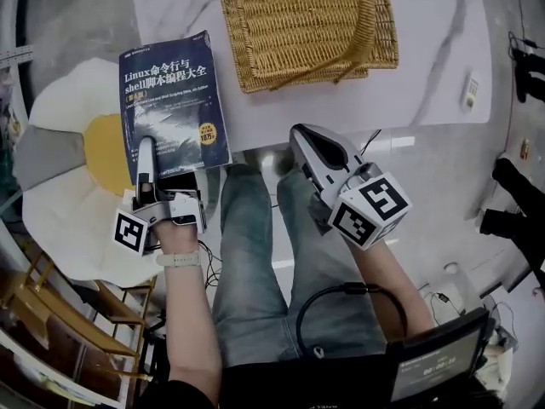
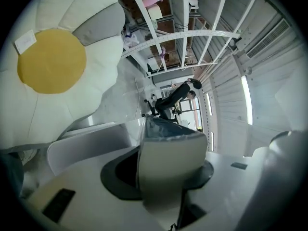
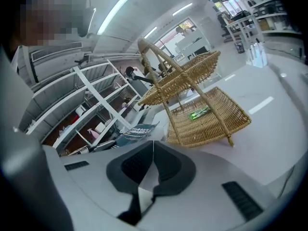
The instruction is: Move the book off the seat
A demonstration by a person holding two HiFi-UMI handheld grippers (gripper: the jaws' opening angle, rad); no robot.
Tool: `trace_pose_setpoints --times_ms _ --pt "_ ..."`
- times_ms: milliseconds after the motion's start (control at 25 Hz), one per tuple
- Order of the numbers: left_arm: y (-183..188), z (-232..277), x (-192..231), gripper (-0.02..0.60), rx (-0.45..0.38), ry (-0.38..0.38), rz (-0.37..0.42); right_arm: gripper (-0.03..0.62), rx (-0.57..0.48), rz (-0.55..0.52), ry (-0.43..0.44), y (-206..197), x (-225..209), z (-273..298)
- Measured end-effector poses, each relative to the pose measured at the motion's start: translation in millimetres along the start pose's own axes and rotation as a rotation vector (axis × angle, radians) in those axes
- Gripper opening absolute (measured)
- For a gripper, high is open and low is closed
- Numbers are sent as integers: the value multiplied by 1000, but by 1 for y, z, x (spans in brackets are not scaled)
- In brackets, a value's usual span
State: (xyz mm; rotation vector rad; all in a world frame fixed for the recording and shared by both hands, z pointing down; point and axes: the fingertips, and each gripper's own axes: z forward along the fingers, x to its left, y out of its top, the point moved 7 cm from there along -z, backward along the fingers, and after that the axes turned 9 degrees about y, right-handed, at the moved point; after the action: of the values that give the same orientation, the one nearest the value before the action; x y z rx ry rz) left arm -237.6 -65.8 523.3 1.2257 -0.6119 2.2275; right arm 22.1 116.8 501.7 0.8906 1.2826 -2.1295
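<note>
A blue paperback book with a white title hangs over the near left corner of the white marble table, partly above the fried-egg-shaped seat cushion. My left gripper is shut on the book's near edge. In the left gripper view the book's pale page edge fills the gap between the jaws of the left gripper, and the cushion lies behind at upper left. My right gripper hovers by the table's front edge, shut and empty. In the right gripper view the right gripper has its pads together, and the book shows beyond it.
A wicker basket with a handle lies tilted on the table; a small green item lies inside the basket. The person's jeans-clad legs are below the grippers. A wooden frame stands lower left, a screen lower right.
</note>
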Motion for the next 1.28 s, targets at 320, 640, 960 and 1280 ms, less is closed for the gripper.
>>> trace_pose_setpoints --times_ms 320,640,960,1280 --pt "-12 -9 -17 169 -67 24 -5 14 26 48 5 3 0 -35" --pt "-4 0 -7 169 -8 -9 -13 14 -31 68 -50 -23 28 -42" --pt "1 2 11 169 26 12 26 14 -35 89 -64 -32 43 -36" --pt "-16 3 21 184 65 60 36 14 -24 95 -42 -31 49 -35"
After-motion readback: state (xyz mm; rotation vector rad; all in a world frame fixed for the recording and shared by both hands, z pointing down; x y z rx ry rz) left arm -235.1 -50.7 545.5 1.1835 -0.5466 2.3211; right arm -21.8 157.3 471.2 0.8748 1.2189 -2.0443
